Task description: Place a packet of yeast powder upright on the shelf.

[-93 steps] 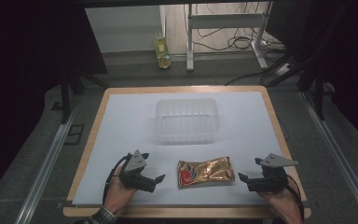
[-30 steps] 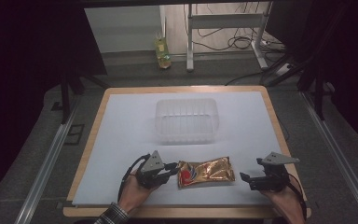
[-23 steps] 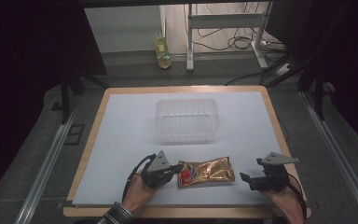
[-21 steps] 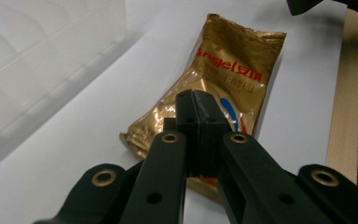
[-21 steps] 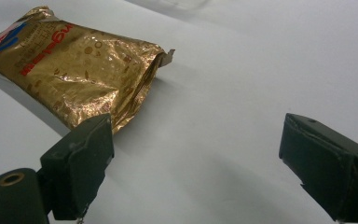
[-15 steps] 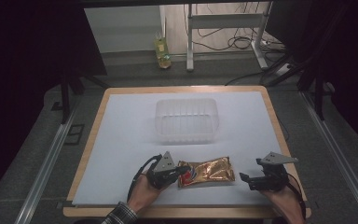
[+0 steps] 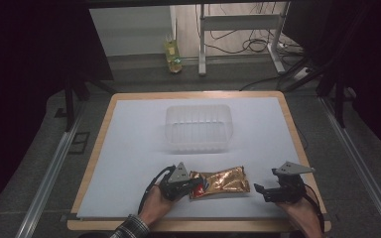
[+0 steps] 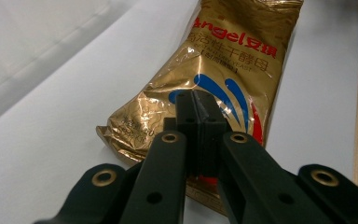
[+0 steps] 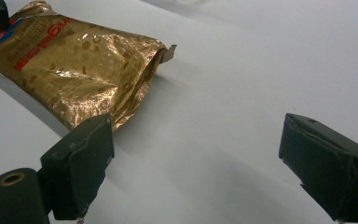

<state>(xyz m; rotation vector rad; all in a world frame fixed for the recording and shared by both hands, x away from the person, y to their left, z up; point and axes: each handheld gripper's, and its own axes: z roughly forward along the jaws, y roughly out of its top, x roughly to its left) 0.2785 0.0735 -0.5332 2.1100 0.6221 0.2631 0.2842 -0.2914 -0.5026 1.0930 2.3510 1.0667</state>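
Note:
A gold foil packet [image 7: 223, 181] with red and blue print lies flat on the white sheet near the table's front edge. My left gripper [image 7: 197, 184] is shut, and its closed tips rest over the packet's left end. In the left gripper view the two jaws [image 8: 197, 112] press flat together above the packet [image 8: 233, 60], and I see no foil between the pads. My right gripper [image 7: 258, 189] stands open on the sheet just right of the packet, apart from it. Its wide jaws [image 9: 200, 154] hold nothing, with the packet [image 9: 74, 65] off to their left.
A clear plastic tub [image 7: 198, 128] sits empty at the middle of the sheet, beyond the packet. The wooden table edge [image 7: 198, 225] runs close under both hands. A yellow bottle [image 7: 172, 54] stands on the floor behind the table.
My left gripper slid right along the sheet, from a short way off the packet to over its left end. The right gripper and the packet stayed put.

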